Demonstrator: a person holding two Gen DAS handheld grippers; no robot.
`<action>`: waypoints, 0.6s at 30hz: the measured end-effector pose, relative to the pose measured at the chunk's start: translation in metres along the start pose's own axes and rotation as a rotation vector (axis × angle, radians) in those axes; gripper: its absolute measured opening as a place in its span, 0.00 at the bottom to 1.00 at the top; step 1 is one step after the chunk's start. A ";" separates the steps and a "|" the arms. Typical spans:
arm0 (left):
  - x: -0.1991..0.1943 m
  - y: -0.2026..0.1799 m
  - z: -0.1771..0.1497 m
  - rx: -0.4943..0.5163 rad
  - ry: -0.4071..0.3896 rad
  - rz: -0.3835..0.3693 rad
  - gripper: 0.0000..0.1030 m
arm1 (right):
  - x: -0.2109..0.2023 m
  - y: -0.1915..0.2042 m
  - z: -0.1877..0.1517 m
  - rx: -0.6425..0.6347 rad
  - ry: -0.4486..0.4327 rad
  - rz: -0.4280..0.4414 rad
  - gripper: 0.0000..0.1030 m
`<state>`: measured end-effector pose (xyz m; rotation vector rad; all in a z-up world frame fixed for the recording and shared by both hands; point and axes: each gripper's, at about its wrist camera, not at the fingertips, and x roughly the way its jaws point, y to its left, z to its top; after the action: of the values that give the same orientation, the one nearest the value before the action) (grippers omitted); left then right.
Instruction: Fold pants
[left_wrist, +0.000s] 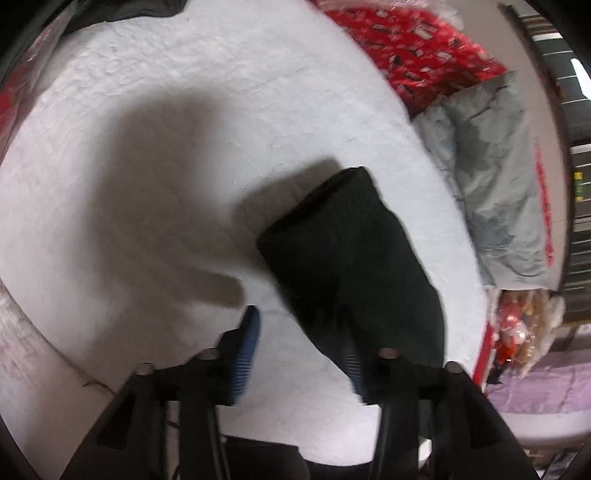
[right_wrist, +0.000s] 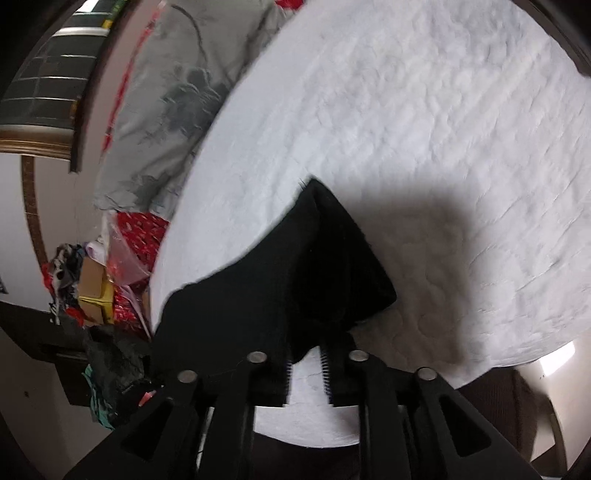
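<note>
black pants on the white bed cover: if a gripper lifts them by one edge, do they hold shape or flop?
Probably flop: the black pants lie as a soft folded bundle with rounded edges, and in the right wrist view they bunch into a peak. Likely light, being thin cloth. On the textured white bed cover a push would probably wrinkle them rather than slide them whole.

White quilted bed cover (left_wrist: 221, 92), red patterned bedding (left_wrist: 424, 48), grey floral pillow (left_wrist: 491, 184), lilac fabric (left_wrist: 535, 384), cluttered boxes (right_wrist: 96, 291)

The white bed (left_wrist: 184, 110) lies bare and open around the folded black pants (left_wrist: 351, 251). A grey pillow (left_wrist: 491, 177) and a red bundle (left_wrist: 417, 44) block its one edge.
</note>
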<state>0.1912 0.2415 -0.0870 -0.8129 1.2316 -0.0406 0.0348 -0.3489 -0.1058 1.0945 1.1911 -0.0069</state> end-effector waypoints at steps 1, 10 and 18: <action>-0.005 0.001 -0.005 0.002 -0.007 -0.017 0.57 | -0.009 0.000 0.001 0.000 -0.020 0.005 0.41; 0.025 0.006 -0.014 -0.027 0.054 -0.014 0.64 | -0.006 -0.024 -0.014 0.095 0.013 0.016 0.57; 0.045 -0.005 0.001 -0.065 0.006 -0.002 0.68 | 0.011 -0.019 -0.003 0.083 -0.066 0.063 0.57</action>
<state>0.2106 0.2179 -0.1206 -0.8713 1.2434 -0.0044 0.0273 -0.3510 -0.1260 1.1963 1.1051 -0.0435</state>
